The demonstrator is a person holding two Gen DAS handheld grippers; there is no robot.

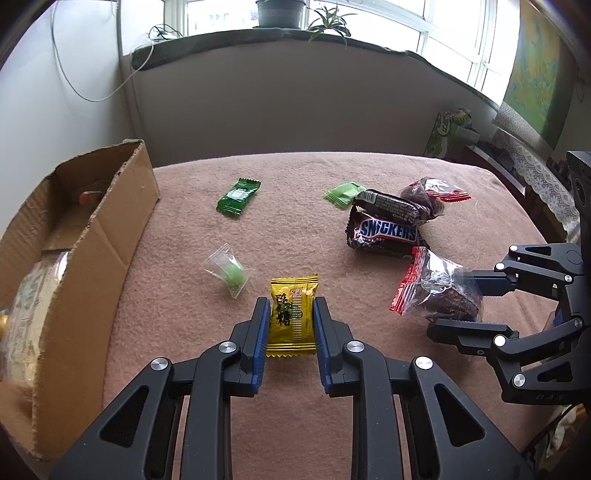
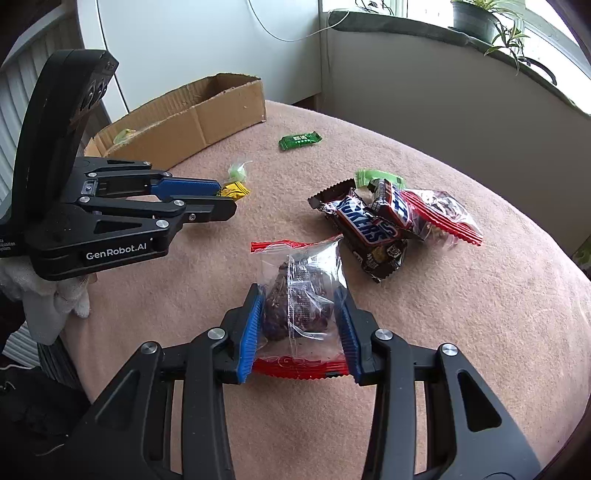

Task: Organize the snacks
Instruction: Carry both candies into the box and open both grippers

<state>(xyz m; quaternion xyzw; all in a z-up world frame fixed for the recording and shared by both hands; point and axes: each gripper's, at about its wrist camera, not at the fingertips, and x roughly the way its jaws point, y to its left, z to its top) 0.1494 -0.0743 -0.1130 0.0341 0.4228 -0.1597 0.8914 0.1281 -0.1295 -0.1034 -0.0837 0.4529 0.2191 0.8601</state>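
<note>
Gripping, left: left gripper (image 1: 290,321) has its blue-padded jaws closed against both long sides of a small gold foil candy packet with dark characters (image 1: 293,317); packet lies flat on the table.
Gripping, right: right gripper (image 2: 301,325) has its jaws pressed on the two sides of a clear plastic pouch with red crimped ends holding a dark brown cake (image 2: 301,295); pouch rests on the table.
Surface: table under a pinkish-brown fleece cover (image 1: 295,424).
Near left jaws: clear wrapper with a round green sweet inside (image 1: 229,271), just beyond and left of the gold packet, apart from it.
Further out: dark green foil candy packet (image 1: 238,196) lies alone toward the far side.
Pile on the right: two brown Snickers minis, one face up (image 1: 386,234), the other (image 1: 391,206) lying across its far end; a light green wrapper (image 1: 343,192) partly tucked under them; a second red-edged clear pouch with a dark cake (image 1: 432,194) touching the far bar.
Container: open brown corrugated cardboard box (image 1: 96,258) along the table's left edge, with packaged items inside, contents not clear.
Background: windowsill with potted plants (image 1: 280,13) behind the table.
</note>
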